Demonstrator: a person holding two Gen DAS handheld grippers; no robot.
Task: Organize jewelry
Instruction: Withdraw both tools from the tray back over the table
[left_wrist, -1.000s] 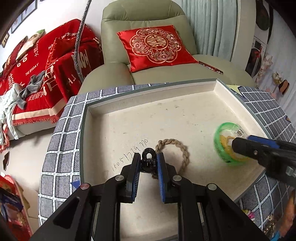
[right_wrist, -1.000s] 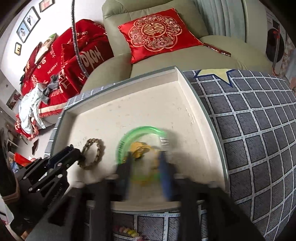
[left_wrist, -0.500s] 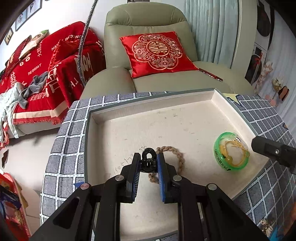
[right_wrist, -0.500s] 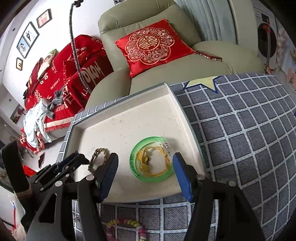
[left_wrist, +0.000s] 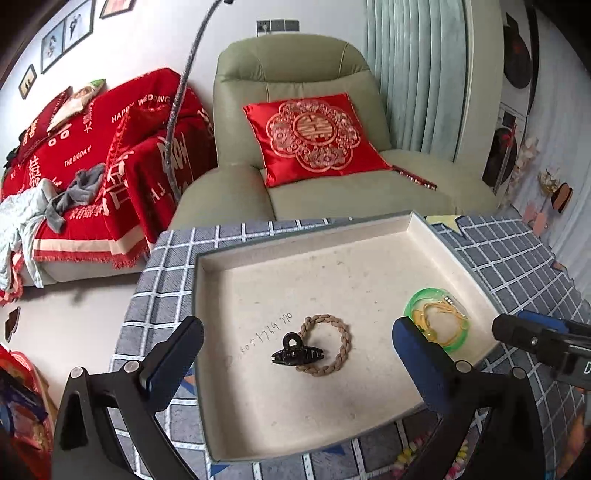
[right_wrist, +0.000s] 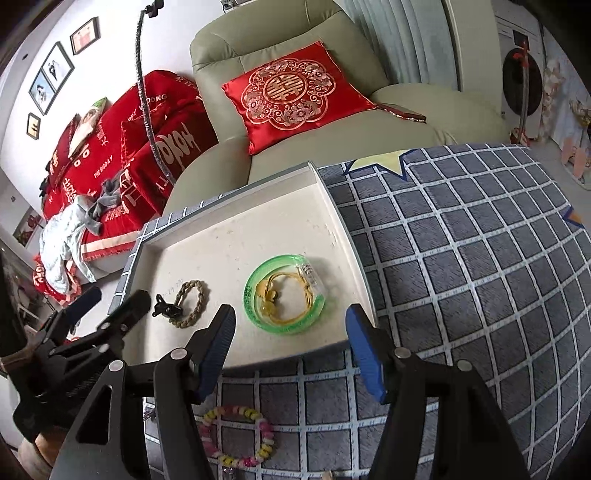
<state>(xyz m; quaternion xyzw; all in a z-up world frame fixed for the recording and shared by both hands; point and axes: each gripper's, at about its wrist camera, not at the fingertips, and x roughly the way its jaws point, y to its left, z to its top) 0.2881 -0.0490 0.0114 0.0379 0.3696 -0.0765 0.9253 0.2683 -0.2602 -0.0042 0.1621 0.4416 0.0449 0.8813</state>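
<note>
A shallow cream tray (left_wrist: 280, 424) (right_wrist: 332, 221) lies on a grey checked cloth. In it lie a black hair claw clip (left_wrist: 297, 354) (right_wrist: 167, 309) against a tan braided rope bracelet (left_wrist: 327, 345) (right_wrist: 190, 302), and a green bangle with a yellow cord inside it (left_wrist: 437, 320) (right_wrist: 285, 295). My left gripper (left_wrist: 295, 363) is open and empty, just short of the clip. My right gripper (right_wrist: 291, 350) is open and empty, at the tray's near edge before the bangle. A pink and yellow bead bracelet (right_wrist: 236, 435) lies on the cloth below the right gripper.
The checked cloth (right_wrist: 461, 277) covers the table to the right of the tray. A green armchair with a red cushion (left_wrist: 314, 136) stands behind the table. A sofa with red covers (left_wrist: 92, 166) is at the far left.
My left gripper has opened, let go of the black clip beside the rope bracelet and drawn back. My right gripper has released the green bangle and pulled back to the tray's near edge.
</note>
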